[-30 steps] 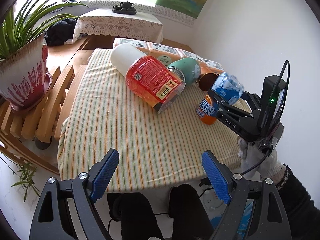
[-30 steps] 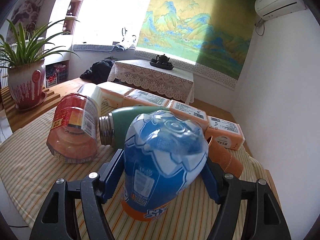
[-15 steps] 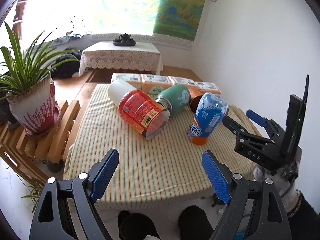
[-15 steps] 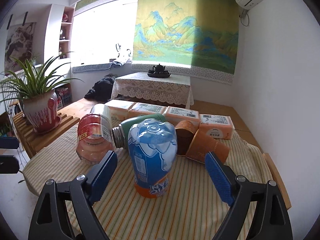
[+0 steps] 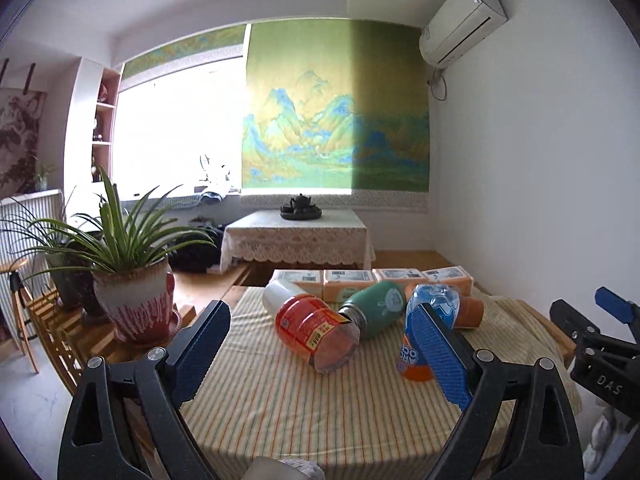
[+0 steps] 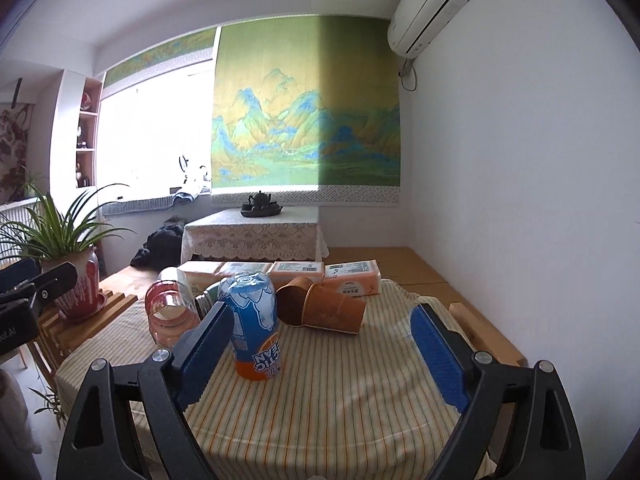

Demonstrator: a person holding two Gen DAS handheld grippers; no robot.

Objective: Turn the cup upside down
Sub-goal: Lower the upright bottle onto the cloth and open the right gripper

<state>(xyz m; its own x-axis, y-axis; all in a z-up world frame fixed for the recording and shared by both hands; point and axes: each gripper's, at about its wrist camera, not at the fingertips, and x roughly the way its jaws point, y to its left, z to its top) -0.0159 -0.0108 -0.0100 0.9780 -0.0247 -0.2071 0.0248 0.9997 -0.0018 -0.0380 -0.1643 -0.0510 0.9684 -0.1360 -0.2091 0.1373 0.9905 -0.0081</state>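
A blue and orange plastic cup [image 6: 256,326] stands upside down on the striped tablecloth [image 6: 340,400], its label inverted. It also shows in the left wrist view [image 5: 430,312], partly behind a finger. My right gripper [image 6: 322,356] is open and empty, drawn back from the cup toward the table's near edge. My left gripper [image 5: 320,354] is open and empty, held at the table's near edge. The right gripper's body shows at the far right of the left wrist view [image 5: 592,344].
A red clear jar [image 5: 316,332], a green flask [image 5: 376,312] and brown paper cups [image 6: 324,308] lie on their sides behind the cup. Tissue packs [image 5: 348,280] line the far edge. A potted plant [image 5: 132,300] stands on a wooden rack at left. A white wall is at right.
The right gripper let go of the cup, leaving it standing upside down, and drew back. Both grippers have pulled away and tilted up toward the room.
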